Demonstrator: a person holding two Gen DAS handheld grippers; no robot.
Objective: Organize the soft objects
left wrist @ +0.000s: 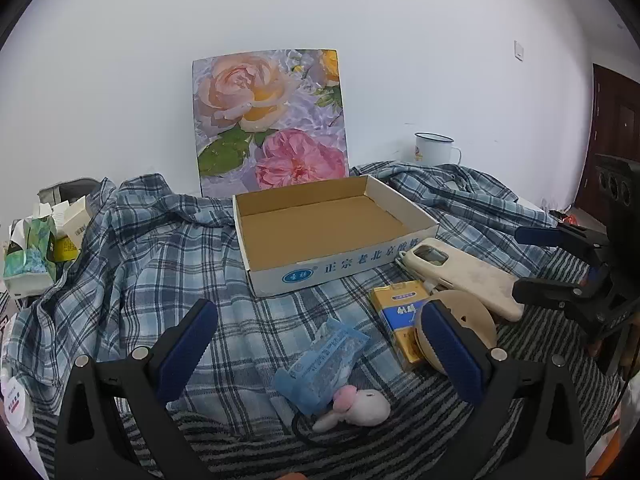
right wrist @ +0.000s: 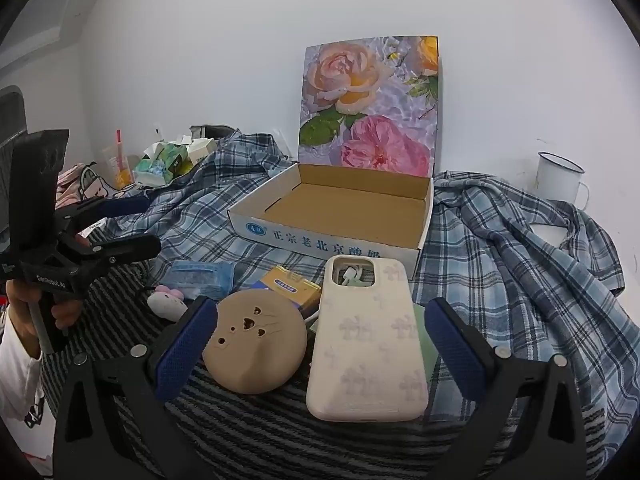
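An open cardboard box (left wrist: pixel 256 248) (right wrist: pixel 424 216) stands on plaid cloth, its inside bare. In front of it lie a blue packet (left wrist: pixel 320 364) (right wrist: pixel 202 276), a small white plush toy (left wrist: pixel 360 404) (right wrist: pixel 166 302), a yellow-blue carton (left wrist: pixel 400 320) (right wrist: pixel 292 286), a round tan pad (left wrist: pixel 472 320) (right wrist: pixel 256 344) and a cream phone case (left wrist: pixel 468 276) (right wrist: pixel 366 340). My left gripper (left wrist: pixel 320 348) (right wrist: pixel 124 226) is open above the blue packet. My right gripper (right wrist: pixel 320 344) (left wrist: pixel 532 264) is open around the tan pad and the phone case, not touching them.
A floral board (left wrist: pixel 272 120) (right wrist: pixel 368 104) leans on the wall behind the box. A white enamel mug (left wrist: pixel 434 148) (right wrist: pixel 558 178) stands at the back right. Tissue packs and small boxes (left wrist: pixel 36 248) (right wrist: pixel 168 160) crowd the left. Striped cloth (right wrist: pixel 280 432) covers the near side.
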